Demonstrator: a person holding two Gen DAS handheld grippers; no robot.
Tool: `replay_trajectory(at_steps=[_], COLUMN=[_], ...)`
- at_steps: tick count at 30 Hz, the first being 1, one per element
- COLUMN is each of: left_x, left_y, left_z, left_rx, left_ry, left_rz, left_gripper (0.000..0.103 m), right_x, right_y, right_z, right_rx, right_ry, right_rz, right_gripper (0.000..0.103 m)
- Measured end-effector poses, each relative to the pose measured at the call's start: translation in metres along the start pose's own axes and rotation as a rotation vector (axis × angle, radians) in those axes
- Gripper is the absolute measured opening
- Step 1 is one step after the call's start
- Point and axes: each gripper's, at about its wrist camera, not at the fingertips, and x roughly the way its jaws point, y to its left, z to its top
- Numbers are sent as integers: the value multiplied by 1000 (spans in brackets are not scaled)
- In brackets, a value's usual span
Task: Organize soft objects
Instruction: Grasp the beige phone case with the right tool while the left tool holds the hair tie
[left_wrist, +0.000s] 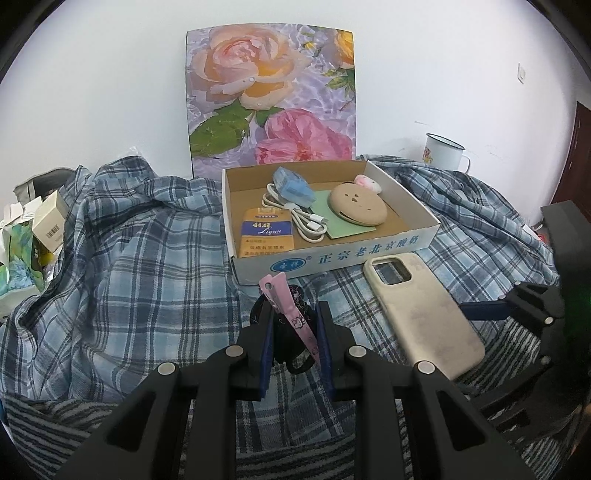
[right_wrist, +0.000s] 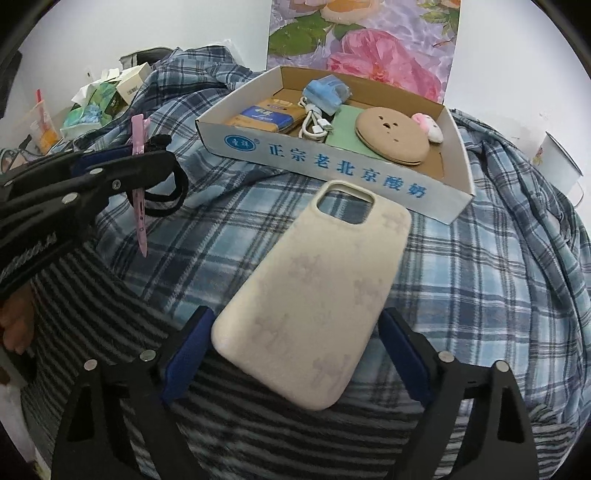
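Left gripper (left_wrist: 295, 328) jaws clamping pink clip (left_wrist: 288, 306); phone case (right_wrist: 314, 295) between right gripper (right_wrist: 295, 350) jaws

Blue-white plaid cloth (right_wrist: 461, 288), cream phone case (right_wrist: 314, 295) with faint, perhaps floral, print, pink hair clip (left_wrist: 291, 314), rose-patterned board (left_wrist: 271, 96)

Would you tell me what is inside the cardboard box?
The cardboard box holds an orange packet, a white cable, a blue pouch, a green sheet, a round tan case and a pink plush. Anything beneath them is covered.

White wall (left_wrist: 92, 92), floral panel (left_wrist: 271, 96)
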Motion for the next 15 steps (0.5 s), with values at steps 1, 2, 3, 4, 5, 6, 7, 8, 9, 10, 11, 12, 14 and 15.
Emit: replay_trajectory(at_steps=[1,2,3,4,5,6,7,8,9,10,11,12,14,15], left_x=[0,1,2,2,2,3,3,3,4,4,4,5,6,6], left_y=[0,0,0,0,0,0,0,0,0,0,0,-1,-2,-2], left_z=[0,0,0,-1,0,0,0,0,0,0,-1,-1,-1,-1], left_rx=[0,1,2,2,1,-1,-2,-2,0,1,2,5,9,10], left_ry=[1,3,5,7,8,10,11,12,13,14,16,18,20,22], left_rz=[0,1,2,3,2,4,3,3,3,3,3,4,2,2], left_gripper=[23,23,23,23,23,23,23,23,23,23,23,23,23,23], right_x=[-2,-5,-7,-9,-11,-13,-14,-15,-16,-17,-18,-18,-18,-17], right_y=[-3,-7,-12,-16,-20,-24,-29,-34,-39,-44,-48,-51,-55,-56], right_z=[-2,-4,-6,-7,-9,-12,-14,-16,-17,-19,-21,-21,-20,-18], right_rx=[-6,-14,-17,-17,-18,-18,-18,-13,-2,9,18,29,41,44], right_ry=[0,-4,-6,-5,-5,-3,3,8,7,4,2,-2,-17,-24], right_rz=[0,1,-1,-7,-11,-15,-20,-26,-28,-24,-20,-16,-2,4], right_gripper=[85,84,83,83,83,83,83,83,83,83,83,83,83,83])
